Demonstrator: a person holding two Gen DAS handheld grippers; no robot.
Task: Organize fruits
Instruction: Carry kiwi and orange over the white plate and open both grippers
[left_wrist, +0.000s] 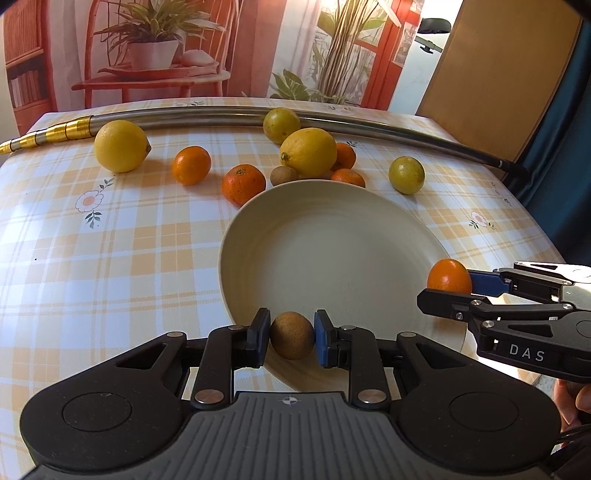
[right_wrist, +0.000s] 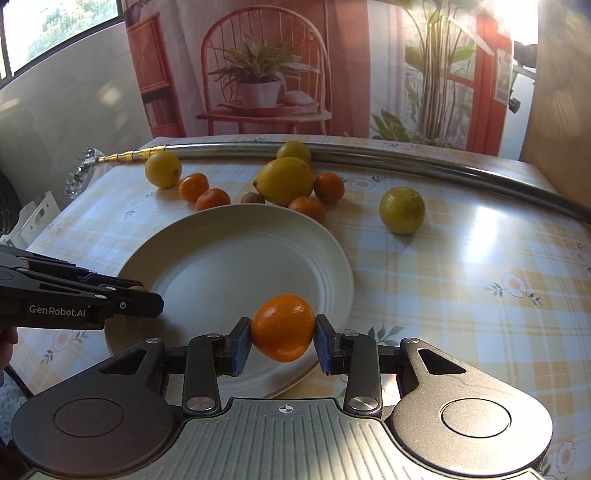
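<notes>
- Left gripper clamped on a brown kiwi over the plate near rim; long axis upright
- Right gripper clamped on a mandarin above plate's right edge
- 2 lemons lie beyond plate: 1 with long axis crosswise, nub end left

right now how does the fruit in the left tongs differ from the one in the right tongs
The left tongs pinch a dull brown kiwi; the right tongs pinch a glossy orange mandarin. The kiwi looks smaller than the mandarin. Both are clamped between blue pads over the plate rim.
</notes>
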